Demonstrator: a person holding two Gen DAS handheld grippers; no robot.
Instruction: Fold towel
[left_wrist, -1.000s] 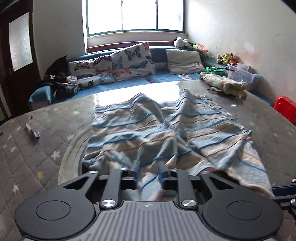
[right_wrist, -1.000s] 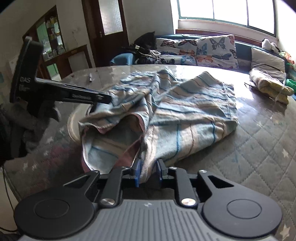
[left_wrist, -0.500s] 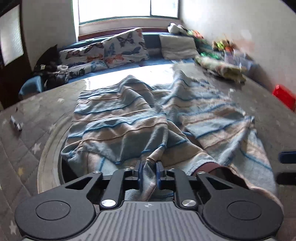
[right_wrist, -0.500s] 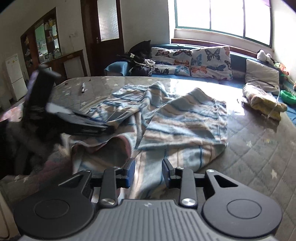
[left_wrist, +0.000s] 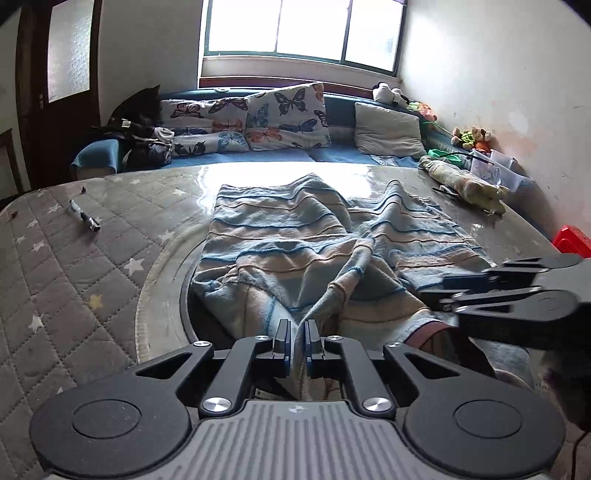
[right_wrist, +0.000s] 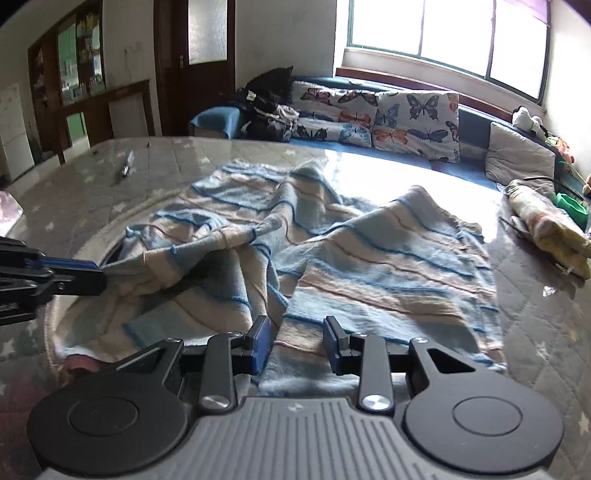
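The rumpled blue-and-beige striped towel (left_wrist: 295, 251) is spread on the quilted grey worktop (left_wrist: 74, 266); one ridge is pinched by the clenched left claw (left_wrist: 296, 341), while the right claw (right_wrist: 295, 341) is held released above it.

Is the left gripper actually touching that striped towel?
Touching. In the left wrist view the left gripper is shut on a pinched ridge of the towel, which runs up between its fingers.

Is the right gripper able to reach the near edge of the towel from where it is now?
Probably yes. The right gripper is open, with the towel's near edge lying flat just ahead of its fingers and nothing between. The left gripper holds another fold, off to the side.
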